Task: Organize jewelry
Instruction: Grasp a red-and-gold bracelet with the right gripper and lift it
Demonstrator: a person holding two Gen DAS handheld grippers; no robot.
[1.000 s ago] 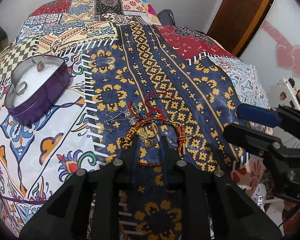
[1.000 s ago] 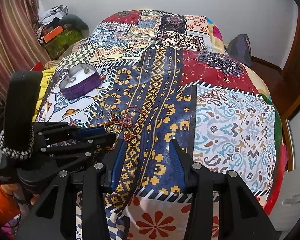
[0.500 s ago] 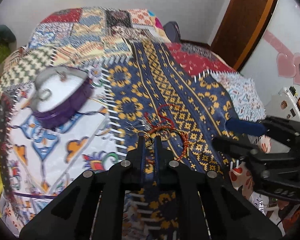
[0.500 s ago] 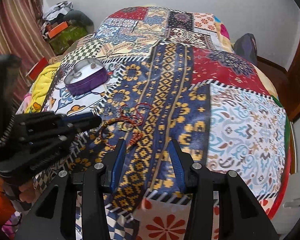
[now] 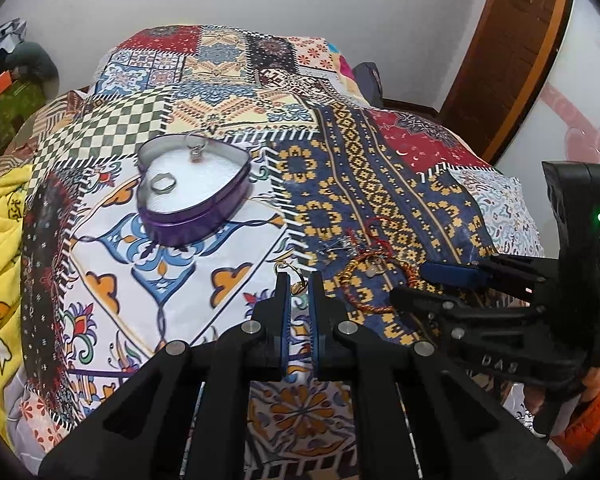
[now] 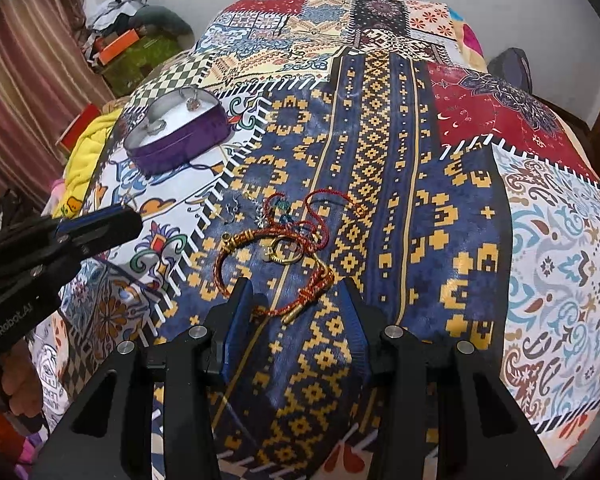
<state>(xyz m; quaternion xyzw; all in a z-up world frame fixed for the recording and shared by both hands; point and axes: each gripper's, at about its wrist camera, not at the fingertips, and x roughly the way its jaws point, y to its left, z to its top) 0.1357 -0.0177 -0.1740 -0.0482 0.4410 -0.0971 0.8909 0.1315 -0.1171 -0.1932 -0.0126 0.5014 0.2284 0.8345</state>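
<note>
A purple heart-shaped tin [image 5: 192, 216] [image 6: 180, 136] with a white lining sits on the bedspread and holds a ring [image 5: 163, 182] and a small earring [image 5: 196, 151]. A tangled pile of jewelry [image 6: 284, 236] [image 5: 368, 256], red cords, a red-gold bracelet and a gold ring, lies on the blue-and-gold patch. My left gripper [image 5: 299, 280] is shut on a small gold ring [image 5: 293, 278] and is lifted to the left of the pile. My right gripper [image 6: 296, 304] is open just in front of the bracelet's end.
The patchwork bedspread [image 6: 420, 184] covers the whole bed. A yellow blanket [image 5: 0, 220] hangs at the left edge. A wooden door [image 5: 508, 52] stands at the right. Clutter and an orange box [image 6: 116, 50] sit on the floor beyond the bed's far left.
My left gripper closed on a small gold ring at the pile, lifted it and swung left toward the tin. My right gripper moved in closer to the pile.
</note>
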